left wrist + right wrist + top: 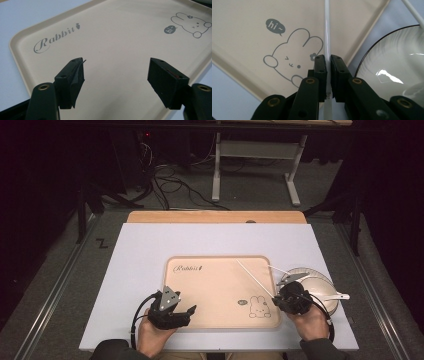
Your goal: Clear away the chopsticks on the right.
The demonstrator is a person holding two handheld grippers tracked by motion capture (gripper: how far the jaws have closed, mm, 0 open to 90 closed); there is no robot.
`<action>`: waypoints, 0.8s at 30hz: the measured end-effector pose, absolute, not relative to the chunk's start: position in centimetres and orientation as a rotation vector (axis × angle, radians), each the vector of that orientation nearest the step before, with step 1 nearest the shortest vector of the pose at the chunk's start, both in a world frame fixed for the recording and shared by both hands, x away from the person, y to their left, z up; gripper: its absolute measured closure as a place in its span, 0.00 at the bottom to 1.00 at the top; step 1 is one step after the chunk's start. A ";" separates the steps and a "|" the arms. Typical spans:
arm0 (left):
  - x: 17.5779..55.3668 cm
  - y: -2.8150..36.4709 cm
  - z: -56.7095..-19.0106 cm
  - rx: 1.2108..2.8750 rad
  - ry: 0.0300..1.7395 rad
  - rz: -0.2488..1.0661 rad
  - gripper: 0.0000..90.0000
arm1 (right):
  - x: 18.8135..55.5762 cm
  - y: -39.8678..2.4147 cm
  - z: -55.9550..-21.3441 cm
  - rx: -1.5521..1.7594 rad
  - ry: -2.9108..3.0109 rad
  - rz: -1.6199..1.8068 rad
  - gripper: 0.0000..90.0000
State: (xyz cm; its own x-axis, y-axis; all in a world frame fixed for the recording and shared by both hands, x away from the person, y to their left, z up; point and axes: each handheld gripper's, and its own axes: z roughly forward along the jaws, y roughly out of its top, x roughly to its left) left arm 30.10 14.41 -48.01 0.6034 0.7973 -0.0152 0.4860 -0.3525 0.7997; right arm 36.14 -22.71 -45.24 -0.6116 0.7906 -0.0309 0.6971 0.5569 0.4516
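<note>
A beige tray [220, 290] printed with "Rabbit" and a bunny lies in the middle of the white table. My right gripper [277, 297] [328, 58] sits at the tray's near right corner, shut on a thin white chopstick [255, 279] [327, 30] that slants away over the tray past the bunny drawing [294, 57]. A second white chopstick [278, 268] [412, 11] lies by the bowl's rim. My left gripper [182, 314] [116, 65] rests at the tray's near left edge, open, with nothing but bare tray [120, 30] between its jaws.
A white bowl [320, 282] [392, 57] with a white spoon [336, 296] in it stands just right of the tray, close beside my right gripper. The white table board [140, 270] extends left of and beyond the tray. Cables and a stand's legs lie on the floor past the table.
</note>
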 end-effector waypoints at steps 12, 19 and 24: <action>30.1 14.5 -48.0 2.016 1.014 0.486 0.33 | 37.6 -21.5 -46.4 1.285 2.549 0.530 0.94; 30.0 14.4 -48.0 2.016 1.014 0.488 0.33 | 38.3 -21.1 -46.8 1.310 2.538 0.517 0.94; 30.1 14.4 -48.1 2.025 1.009 0.483 0.33 | 38.6 -20.8 -47.2 1.319 2.545 0.504 0.94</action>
